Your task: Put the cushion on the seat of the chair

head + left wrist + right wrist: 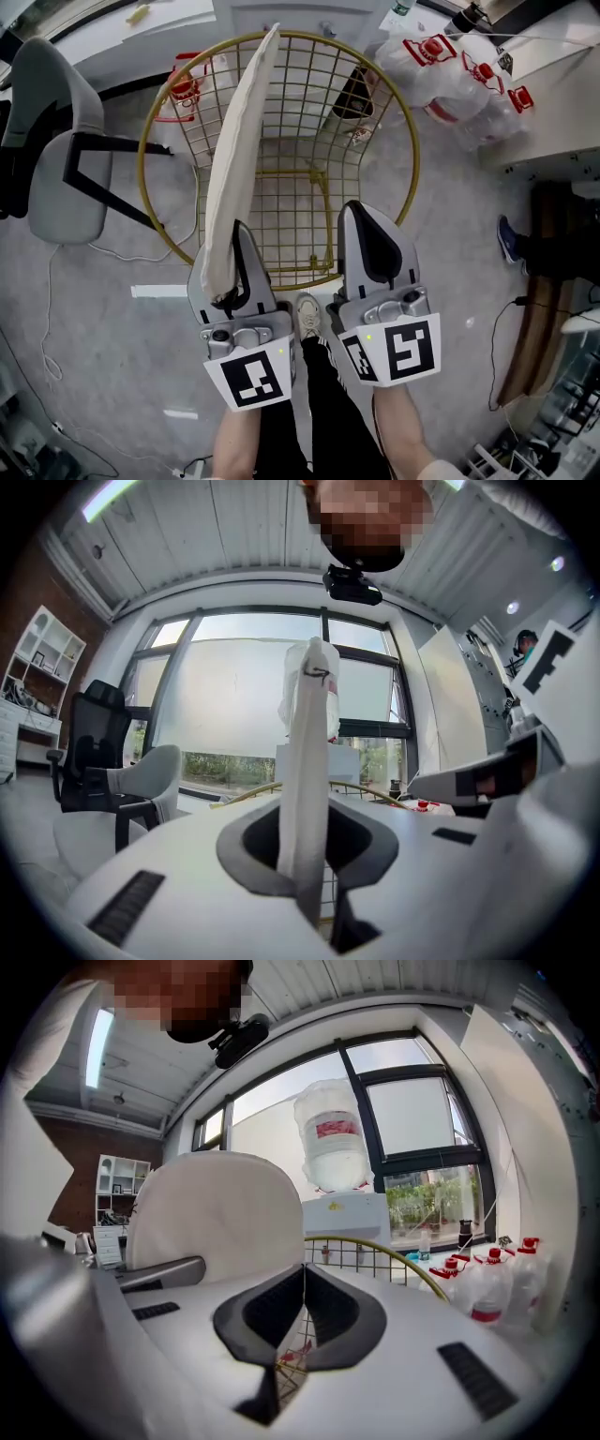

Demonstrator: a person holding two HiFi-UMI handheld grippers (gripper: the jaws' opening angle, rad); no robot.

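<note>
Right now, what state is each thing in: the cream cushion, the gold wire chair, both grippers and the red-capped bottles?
Flat cream fabric cushion: held upright on edge, not yet on the seat.
Round gold wire chair: standing upright, seat bare.
Left gripper: shut on the cushion's lower edge.
Right gripper: shut, nothing between its jaws.
Clear plastic bottles with red caps: capped.

Daylight pours through the tall windows (234, 705), panes blown out to white glare; the cushion (307, 761) reads grey against them; a ceiling light strip (108, 497) glows; both gripper views bulge and blacken at the corners; the head view is even, sharp, with soft shadows on the floor (103, 319).
</note>
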